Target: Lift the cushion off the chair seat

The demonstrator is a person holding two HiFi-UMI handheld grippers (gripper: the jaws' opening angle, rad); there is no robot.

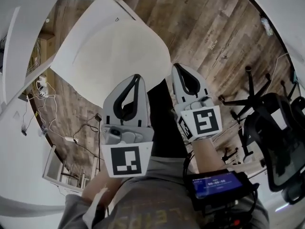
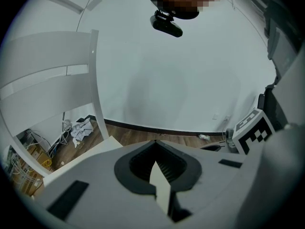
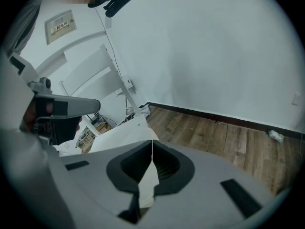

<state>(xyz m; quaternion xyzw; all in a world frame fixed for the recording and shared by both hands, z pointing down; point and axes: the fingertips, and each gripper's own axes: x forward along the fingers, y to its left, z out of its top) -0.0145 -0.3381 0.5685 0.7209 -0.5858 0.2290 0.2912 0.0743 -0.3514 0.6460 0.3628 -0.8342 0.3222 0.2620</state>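
A large white flat fabric cushion [image 1: 114, 51] is gripped along its near edge by both tools. The left tool [image 1: 138, 76] is closed on a thin strip of that edge, and the right tool [image 1: 176, 66] is likewise clamped on it. The cushion is spread out ahead of the tools above the brown plank floor [image 1: 214, 27], beside a white slat-backed wooden chair [image 2: 47, 80]; whether it touches the seat cannot be told.

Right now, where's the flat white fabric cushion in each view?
Head view: flat white fabric cushion, upper centre.
Left gripper view: cushion edge pinched between the jaws, bottom centre.
Right gripper view: cushion lower left, running into the jaws.
Shared landmark: brown wooden plank floor.
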